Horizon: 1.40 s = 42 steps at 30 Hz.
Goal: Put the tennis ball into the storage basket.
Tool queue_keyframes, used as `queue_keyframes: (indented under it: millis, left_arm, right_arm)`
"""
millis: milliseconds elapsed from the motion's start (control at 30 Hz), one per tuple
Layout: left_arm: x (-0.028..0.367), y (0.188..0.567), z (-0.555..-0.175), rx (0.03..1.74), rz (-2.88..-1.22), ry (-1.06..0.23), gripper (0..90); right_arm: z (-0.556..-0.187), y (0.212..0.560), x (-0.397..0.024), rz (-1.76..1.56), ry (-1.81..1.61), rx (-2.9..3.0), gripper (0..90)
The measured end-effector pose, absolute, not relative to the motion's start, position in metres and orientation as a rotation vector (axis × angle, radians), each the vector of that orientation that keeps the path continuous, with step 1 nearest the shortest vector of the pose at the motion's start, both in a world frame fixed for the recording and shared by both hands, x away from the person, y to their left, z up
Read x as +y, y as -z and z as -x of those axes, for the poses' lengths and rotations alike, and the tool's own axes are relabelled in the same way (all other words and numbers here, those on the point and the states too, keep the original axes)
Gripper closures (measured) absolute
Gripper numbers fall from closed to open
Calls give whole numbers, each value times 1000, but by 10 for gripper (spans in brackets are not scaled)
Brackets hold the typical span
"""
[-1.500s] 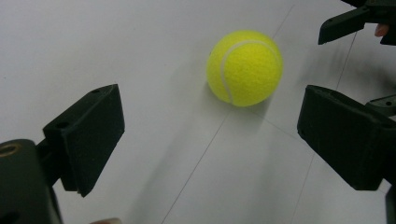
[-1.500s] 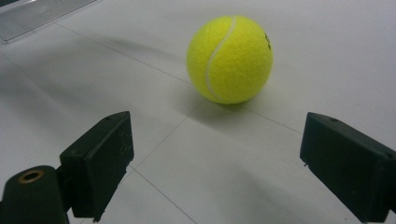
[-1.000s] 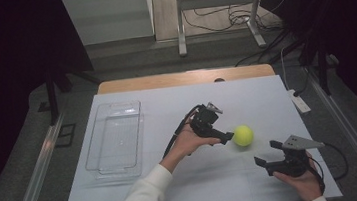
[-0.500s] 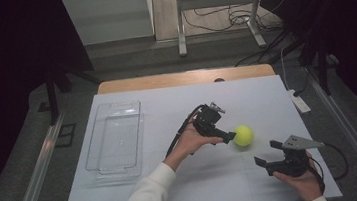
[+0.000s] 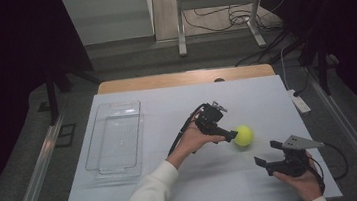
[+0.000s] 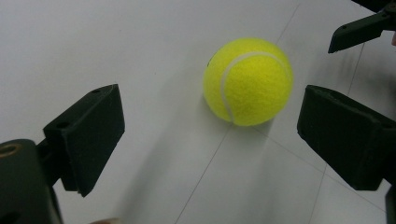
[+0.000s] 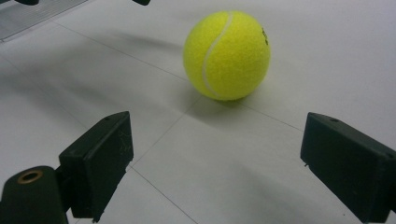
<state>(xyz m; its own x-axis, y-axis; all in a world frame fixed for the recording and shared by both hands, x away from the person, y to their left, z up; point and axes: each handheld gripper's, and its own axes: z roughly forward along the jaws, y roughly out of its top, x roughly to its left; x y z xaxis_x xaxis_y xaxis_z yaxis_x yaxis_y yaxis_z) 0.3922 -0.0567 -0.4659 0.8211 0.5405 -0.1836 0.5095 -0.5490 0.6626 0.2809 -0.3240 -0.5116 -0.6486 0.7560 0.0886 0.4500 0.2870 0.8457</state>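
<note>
I have the left gripper (image 5: 231,136) with fingers spread beside the ball (image 5: 243,135), mid-worktop (image 5: 246,98); my right gripper (image 5: 270,157), fingers released, sits near the front edge.

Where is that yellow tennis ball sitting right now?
In the high view the tennis ball lies on the white table, right of centre, just ahead of the open left gripper and up-left of the right gripper.
</note>
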Motion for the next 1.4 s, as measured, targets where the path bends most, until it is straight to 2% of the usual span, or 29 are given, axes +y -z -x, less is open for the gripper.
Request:
queue_keyframes:
  millis: [1400]
  left_arm:
    - [-110, 484, -401, 756, -2298, 14, 68]
  right_arm:
    - [-280, 512, -325, -1092, -1301, 2236, 97]
